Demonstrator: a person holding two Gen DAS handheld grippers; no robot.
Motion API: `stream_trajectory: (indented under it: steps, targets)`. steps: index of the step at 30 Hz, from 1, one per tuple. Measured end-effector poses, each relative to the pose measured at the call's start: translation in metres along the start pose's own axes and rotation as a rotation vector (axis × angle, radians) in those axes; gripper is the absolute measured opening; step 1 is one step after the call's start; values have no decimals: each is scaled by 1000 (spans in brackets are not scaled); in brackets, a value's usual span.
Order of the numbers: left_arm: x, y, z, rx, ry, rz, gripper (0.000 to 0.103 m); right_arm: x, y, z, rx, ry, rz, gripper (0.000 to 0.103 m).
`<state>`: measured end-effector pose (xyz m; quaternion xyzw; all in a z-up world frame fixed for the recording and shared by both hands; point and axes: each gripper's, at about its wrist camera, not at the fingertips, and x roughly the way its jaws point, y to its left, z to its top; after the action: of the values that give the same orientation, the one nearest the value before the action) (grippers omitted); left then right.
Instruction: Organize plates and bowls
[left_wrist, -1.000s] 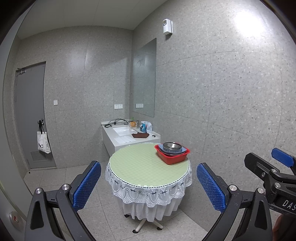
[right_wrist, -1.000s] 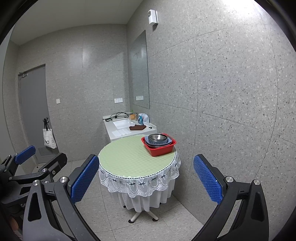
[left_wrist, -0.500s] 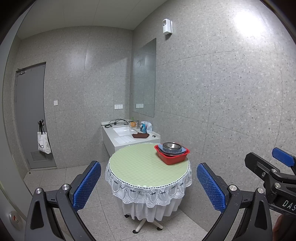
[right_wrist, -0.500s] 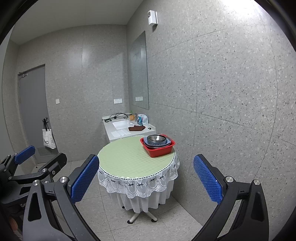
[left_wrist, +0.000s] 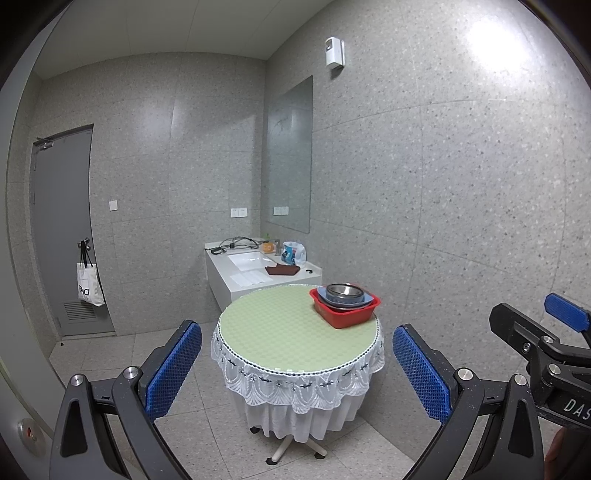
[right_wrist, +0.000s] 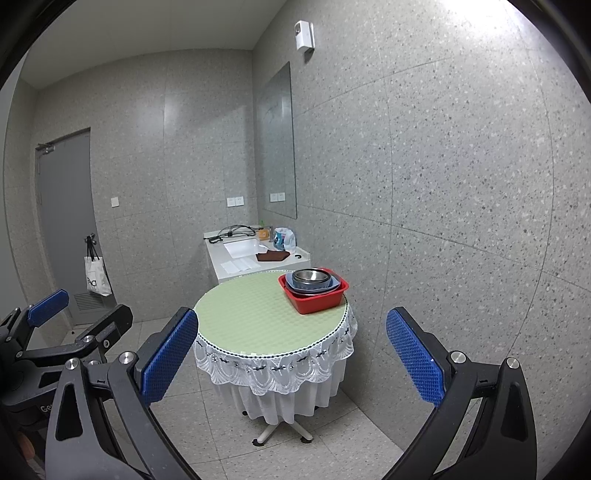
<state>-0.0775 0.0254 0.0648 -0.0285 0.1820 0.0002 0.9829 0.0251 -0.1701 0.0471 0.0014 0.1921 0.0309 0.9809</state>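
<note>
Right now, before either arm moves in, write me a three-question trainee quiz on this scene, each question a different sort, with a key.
1. True or false: the metal bowl sits at the top of the stack inside the red basin.
2. Multiple choice: where on the round table does the basin stand? A) the middle; B) the far right edge, by the wall; C) the near left edge.
3. Fill in: the left gripper and right gripper both have their jaws ____ and hold nothing.

Key: 1 true; 2 B; 3 open.
</note>
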Motion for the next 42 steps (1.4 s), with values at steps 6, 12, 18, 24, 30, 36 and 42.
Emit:
stream_trajectory:
  steps: [6,12,18,24,30,36,42]
  targets:
    - [2,-8,-1,0,1,6,102,2,-4,0,0,3,3,103]
    - [2,-8,-2,0,1,5,102,4,-5,1,-1,4,6,103]
    - [4,-9,-3,-2,-2,6,102,5,-5,1,-3,4,6,103]
    - [9,-14,-3,-2,-3,10,102,7,-6,2,-3,6,8,103]
    - [13,-21,-4,-1,-2,12,102,13,-9,4,-4,10,12,103]
    - [14,-23,-5,-2,-4,14,102,18,-11,5,-4,11,14,103]
    - [15,-23,-6,-1,-2,14,102,21,-12,3,-5,9,13,103]
